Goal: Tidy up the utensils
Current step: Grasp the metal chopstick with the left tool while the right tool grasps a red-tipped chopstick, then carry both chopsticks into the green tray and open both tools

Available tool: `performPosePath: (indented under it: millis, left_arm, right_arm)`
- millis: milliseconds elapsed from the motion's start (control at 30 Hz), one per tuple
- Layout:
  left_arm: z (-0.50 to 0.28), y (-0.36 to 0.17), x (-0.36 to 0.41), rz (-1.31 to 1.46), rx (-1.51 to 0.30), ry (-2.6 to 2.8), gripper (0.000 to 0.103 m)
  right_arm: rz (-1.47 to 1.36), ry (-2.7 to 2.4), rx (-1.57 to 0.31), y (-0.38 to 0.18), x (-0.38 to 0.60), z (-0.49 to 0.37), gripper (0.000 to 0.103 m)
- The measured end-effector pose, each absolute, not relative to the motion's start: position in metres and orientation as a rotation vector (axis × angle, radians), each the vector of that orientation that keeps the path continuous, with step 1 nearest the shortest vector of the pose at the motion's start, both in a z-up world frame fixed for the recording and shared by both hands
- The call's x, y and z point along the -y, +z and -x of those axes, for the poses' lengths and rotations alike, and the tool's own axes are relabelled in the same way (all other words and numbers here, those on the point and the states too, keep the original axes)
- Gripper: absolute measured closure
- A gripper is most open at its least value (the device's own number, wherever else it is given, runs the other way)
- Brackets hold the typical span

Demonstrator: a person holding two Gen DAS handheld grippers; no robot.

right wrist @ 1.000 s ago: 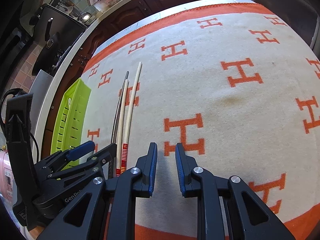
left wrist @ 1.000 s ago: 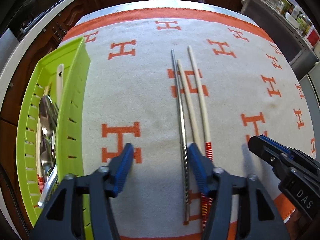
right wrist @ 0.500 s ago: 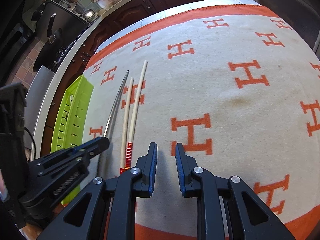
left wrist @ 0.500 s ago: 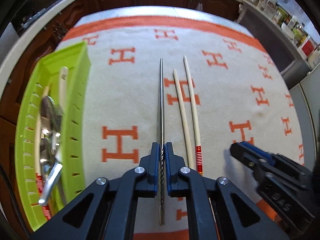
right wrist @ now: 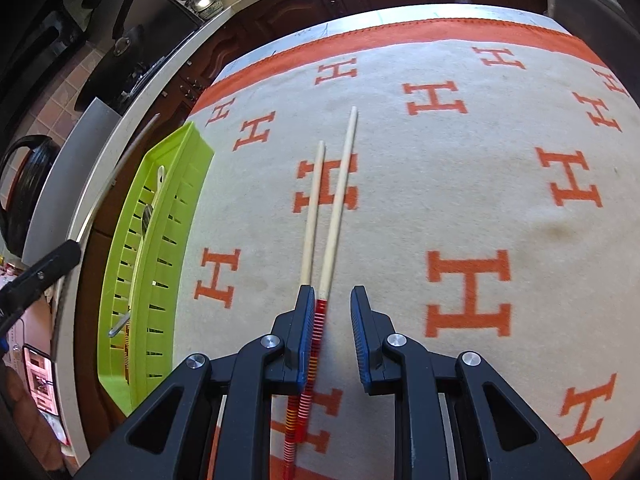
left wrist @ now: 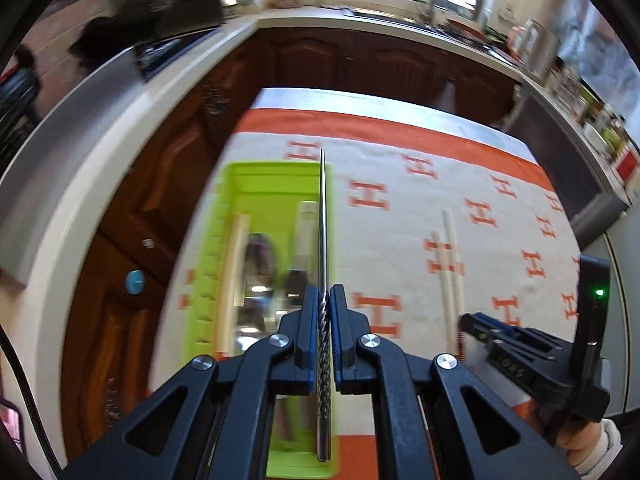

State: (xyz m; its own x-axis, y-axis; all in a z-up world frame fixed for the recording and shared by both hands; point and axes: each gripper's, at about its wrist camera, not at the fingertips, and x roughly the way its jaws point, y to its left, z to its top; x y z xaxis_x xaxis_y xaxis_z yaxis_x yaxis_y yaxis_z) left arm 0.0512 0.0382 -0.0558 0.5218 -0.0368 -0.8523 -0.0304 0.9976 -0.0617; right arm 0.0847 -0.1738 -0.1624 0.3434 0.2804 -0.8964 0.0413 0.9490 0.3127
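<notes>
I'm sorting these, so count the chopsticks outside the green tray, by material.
Metal chopstick: 1, clamped in the left gripper above the green tray
Wooden chopsticks: 2, lying on the cloth
Total: 3

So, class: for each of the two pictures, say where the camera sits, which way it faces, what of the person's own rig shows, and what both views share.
Left wrist: sits on the left gripper, facing down and forward over the green tray; its jaws grip a metal chopstick; the right gripper shows at right.
Right wrist: sits on the right gripper, angled down at two wooden chopsticks on the cloth; jaws apart.
Shared: tray, wooden chopsticks, H-patterned cloth.
</notes>
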Motion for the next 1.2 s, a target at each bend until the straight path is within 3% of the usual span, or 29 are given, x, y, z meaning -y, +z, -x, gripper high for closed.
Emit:
performPosePath:
  millis: [300,467,733,800,867,1000,1133,1200]
  left_arm:
    - [-0.044,-0.089,-0.088,0.108,-1.079,0.069,0.099]
    - [-0.041,-0.107,-0.096,0.132,-1.113,0.063,0.099]
    - [-0.038,-0.124,-0.1,0.17,-1.167,0.043,0.099]
    - [-0.038,-0.127,-0.1,0.174,-1.178,0.04,0.095]
    - [-0.037,-0.128,-0.099,0.169,-1.182,0.043,0.081]
    - [-0.036,-0.124,-0.098,0.156,-1.167,0.044,0.073]
    - [-0.033,-0.118,-0.1,0.153,-1.148,0.052,0.056]
    - [-0.031,-0.114,-0.1,0.146,-1.137,0.054,0.055]
  right_arm:
    - [-0.2,0.116,-1.214,-0.162,0.153,-0.091,0.084]
    - [-0.141,0.076,-1.217,-0.161,0.149,-0.092,0.094]
    - [-0.041,0.038,-1.207,-0.162,0.136,-0.098,0.095]
    - [-0.044,0.035,-1.206,-0.162,0.137,-0.098,0.095]
    - [-0.054,0.032,-1.204,-0.162,0.138,-0.098,0.096]
    - [-0.109,0.036,-1.208,-0.161,0.145,-0.097,0.098]
    - [-0.151,0.04,-1.21,-0.157,0.148,-0.092,0.098]
    - [-0.17,0.046,-1.197,-0.15,0.149,-0.088,0.098]
